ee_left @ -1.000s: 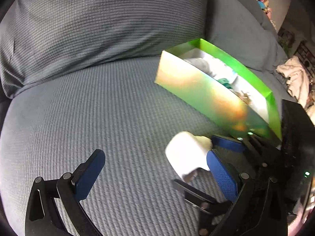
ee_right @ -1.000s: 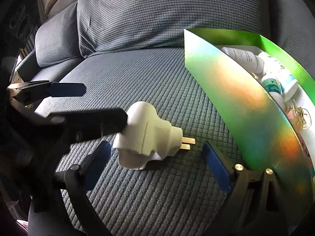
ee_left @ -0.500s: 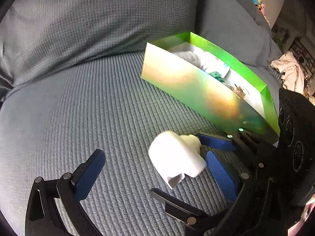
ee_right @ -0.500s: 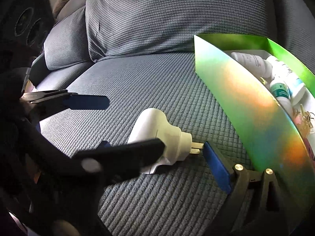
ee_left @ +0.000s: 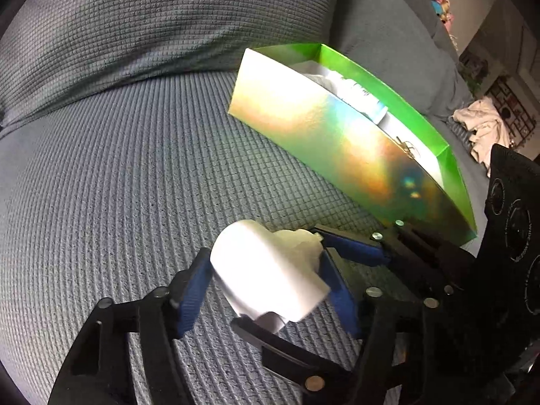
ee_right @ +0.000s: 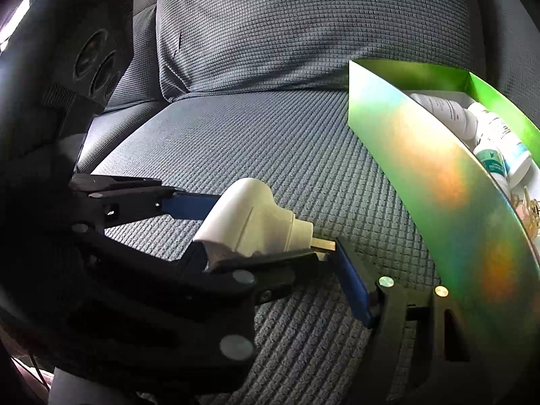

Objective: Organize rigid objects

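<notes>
A white plug adapter [ee_left: 270, 270] with brass prongs lies on the grey sofa seat. My left gripper [ee_left: 266, 287] is shut on the adapter, one blue pad on each side. In the right wrist view the adapter [ee_right: 253, 222] sits between the left gripper's black fingers [ee_right: 189, 202]. My right gripper [ee_right: 236, 270] is open; its right blue pad [ee_right: 351, 280] is by the prongs, and its left finger is hidden behind the left gripper. A shiny green box [ee_left: 354, 141] stands to the right, holding white bottles [ee_right: 496, 141].
The sofa's back cushions [ee_left: 152, 23] rise behind the seat. The green box [ee_right: 438, 175] also holds a clear hair clip [ee_right: 530, 209]. A pale cloth [ee_left: 486, 128] lies at the far right of the sofa.
My left gripper has moved onto the adapter and closed on it. The adapter has shifted slightly toward the left gripper's middle. The right gripper stays open around it.
</notes>
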